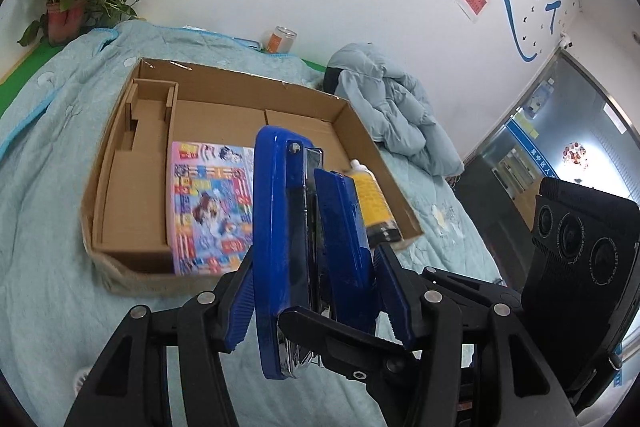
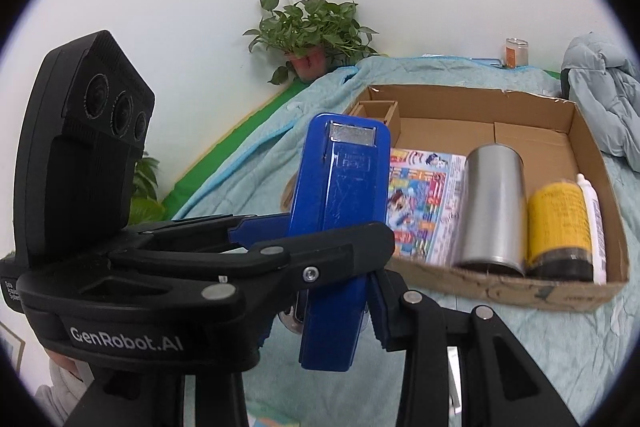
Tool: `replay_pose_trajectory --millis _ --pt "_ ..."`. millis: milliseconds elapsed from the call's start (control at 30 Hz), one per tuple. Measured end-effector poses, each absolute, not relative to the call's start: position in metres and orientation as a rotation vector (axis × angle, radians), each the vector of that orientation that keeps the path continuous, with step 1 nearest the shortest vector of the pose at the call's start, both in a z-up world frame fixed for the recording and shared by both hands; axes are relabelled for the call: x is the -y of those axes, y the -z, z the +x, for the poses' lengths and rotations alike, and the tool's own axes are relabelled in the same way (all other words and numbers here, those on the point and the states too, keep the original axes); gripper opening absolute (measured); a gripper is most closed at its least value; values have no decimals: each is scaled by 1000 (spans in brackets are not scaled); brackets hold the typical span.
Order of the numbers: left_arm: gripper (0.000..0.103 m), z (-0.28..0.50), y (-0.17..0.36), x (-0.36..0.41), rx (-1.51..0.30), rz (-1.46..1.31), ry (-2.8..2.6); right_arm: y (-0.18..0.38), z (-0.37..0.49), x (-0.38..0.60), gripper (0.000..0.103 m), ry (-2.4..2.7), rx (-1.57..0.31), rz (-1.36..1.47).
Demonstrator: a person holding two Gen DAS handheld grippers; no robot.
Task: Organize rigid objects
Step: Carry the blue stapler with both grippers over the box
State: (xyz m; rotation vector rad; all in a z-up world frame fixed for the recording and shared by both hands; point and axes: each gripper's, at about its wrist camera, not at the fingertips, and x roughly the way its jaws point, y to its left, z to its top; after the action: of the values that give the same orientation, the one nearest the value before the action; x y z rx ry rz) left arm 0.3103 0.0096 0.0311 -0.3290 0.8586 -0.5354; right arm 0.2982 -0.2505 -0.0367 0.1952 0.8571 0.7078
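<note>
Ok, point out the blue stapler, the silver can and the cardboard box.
blue stapler (image 2: 340, 195): right wrist view, on its flat blue top.
silver can (image 2: 492, 207): right wrist view, mid-side of the cylinder.
cardboard box (image 2: 532, 293): right wrist view, near front wall.

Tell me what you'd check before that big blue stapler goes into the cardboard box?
1. Left claw grips the blue stapler: ok.
2. Right claw grips it too: ok.
3. Stapler clear of the bed cover: ok.
4. Cardboard box has bare floor behind the magazine: ok.
5. Steel cup, yellow bottle and white tube lying settled: ok.
6. Stapler fits that space: cannot tell.
</note>
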Motion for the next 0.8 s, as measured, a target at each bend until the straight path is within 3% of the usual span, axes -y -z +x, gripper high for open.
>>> replay_pose_trajectory --millis 400,800 --pt "53 421 15 -31 -1007 -351 515 75 379 223 37 -711 -1008 241" --pt "57 461 71 -35 -1112 -356 490 118 403 218 38 -677 -1134 307"
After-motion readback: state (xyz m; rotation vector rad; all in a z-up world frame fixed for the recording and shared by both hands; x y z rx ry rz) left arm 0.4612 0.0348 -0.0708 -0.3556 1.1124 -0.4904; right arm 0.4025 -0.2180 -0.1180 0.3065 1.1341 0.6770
